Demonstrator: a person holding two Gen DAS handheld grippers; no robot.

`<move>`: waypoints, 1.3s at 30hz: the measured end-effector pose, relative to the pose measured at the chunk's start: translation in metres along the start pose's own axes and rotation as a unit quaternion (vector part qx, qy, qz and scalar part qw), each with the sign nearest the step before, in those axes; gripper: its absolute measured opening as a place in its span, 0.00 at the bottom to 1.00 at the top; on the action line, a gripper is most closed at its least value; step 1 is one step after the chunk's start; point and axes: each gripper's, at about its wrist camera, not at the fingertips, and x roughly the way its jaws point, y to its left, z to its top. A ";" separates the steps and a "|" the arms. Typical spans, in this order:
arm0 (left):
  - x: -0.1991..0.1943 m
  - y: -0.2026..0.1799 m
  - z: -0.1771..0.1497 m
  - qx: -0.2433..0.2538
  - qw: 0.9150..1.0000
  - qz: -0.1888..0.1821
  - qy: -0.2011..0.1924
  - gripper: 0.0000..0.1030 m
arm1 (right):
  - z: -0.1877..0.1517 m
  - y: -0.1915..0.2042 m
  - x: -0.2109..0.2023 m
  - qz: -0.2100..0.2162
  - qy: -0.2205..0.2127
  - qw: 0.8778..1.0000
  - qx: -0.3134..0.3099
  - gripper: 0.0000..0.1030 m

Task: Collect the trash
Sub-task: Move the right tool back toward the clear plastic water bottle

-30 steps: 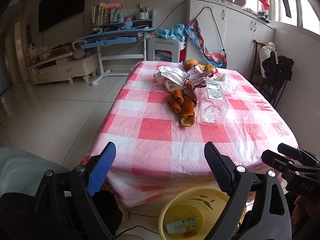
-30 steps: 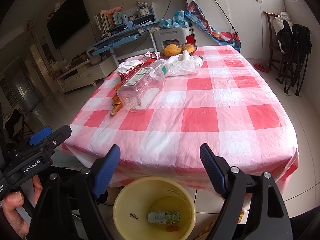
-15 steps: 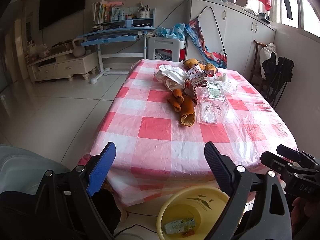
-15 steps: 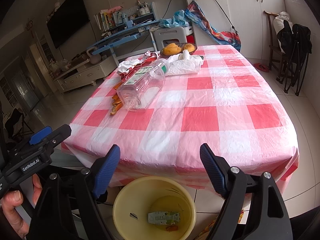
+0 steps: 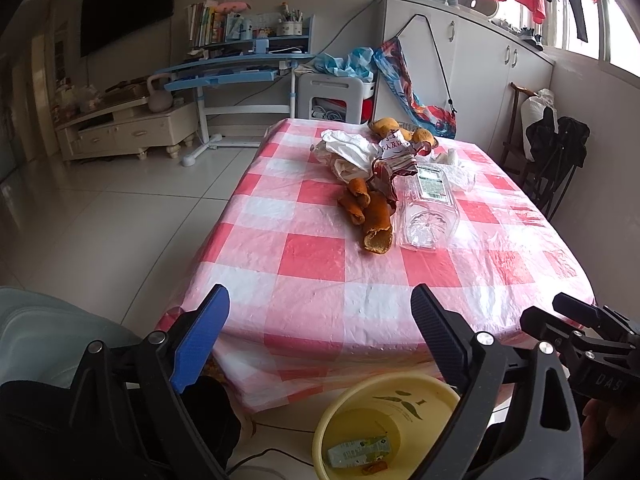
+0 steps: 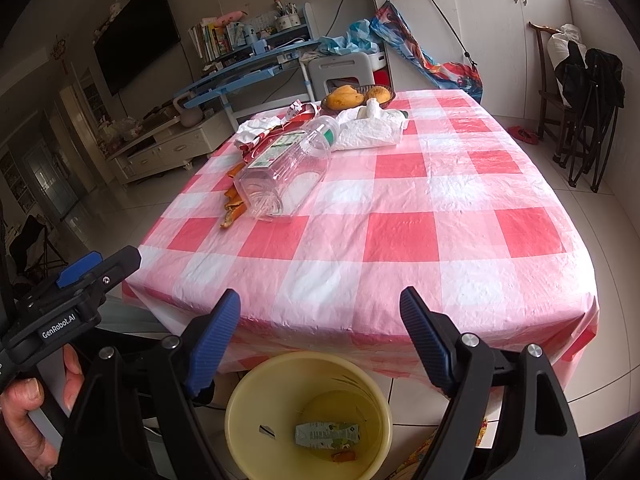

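Trash lies on the far half of the pink checked table (image 5: 312,256) (image 6: 400,236): orange peels (image 5: 370,216) (image 6: 234,206), a clear plastic bottle on its side (image 5: 428,212) (image 6: 288,168), a red and white wrapper (image 5: 394,156) (image 6: 298,114) and crumpled white plastic bags (image 5: 348,144) (image 6: 370,130). A yellow bin (image 5: 384,424) (image 6: 308,412) stands on the floor by the near edge and holds a green carton (image 6: 328,434) and a peel scrap. My left gripper (image 5: 316,338) and right gripper (image 6: 320,338) are both open and empty, over the near edge above the bin.
Mangoes in a dark dish (image 6: 356,96) sit at the table's far end. A blue desk (image 5: 240,70), a white stool (image 5: 340,94), white cabinets (image 5: 472,72) and a chair with dark clothes (image 5: 556,152) stand around. White tile floor (image 5: 120,216) lies to the left.
Both grippers stay open near the table's front edge. The left view has shifted slightly, showing a little more of the bin. Nothing on the table has moved.
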 end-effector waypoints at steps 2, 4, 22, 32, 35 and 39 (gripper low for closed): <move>0.000 0.000 0.000 0.000 1.000 0.000 0.001 0.86 | 0.000 0.000 0.000 0.000 0.000 1.000 0.000 0.76; 0.000 0.000 0.000 0.000 1.000 -0.001 0.000 0.86 | 0.000 0.000 0.000 0.000 0.000 1.000 0.001 0.76; 0.001 0.002 0.002 -0.008 1.000 0.001 0.000 0.86 | -0.003 0.001 0.002 -0.001 0.003 1.000 -0.002 0.76; 0.000 0.005 0.004 -0.026 1.000 -0.001 0.000 0.86 | -0.003 0.003 0.006 0.003 0.007 1.000 -0.005 0.76; -0.004 0.007 0.006 -0.038 0.999 -0.007 -0.003 0.86 | 0.003 0.009 0.007 0.006 0.004 1.000 -0.012 0.76; -0.007 0.009 0.007 -0.049 0.999 -0.011 -0.007 0.86 | 0.019 0.026 0.012 0.019 -0.008 0.999 -0.033 0.79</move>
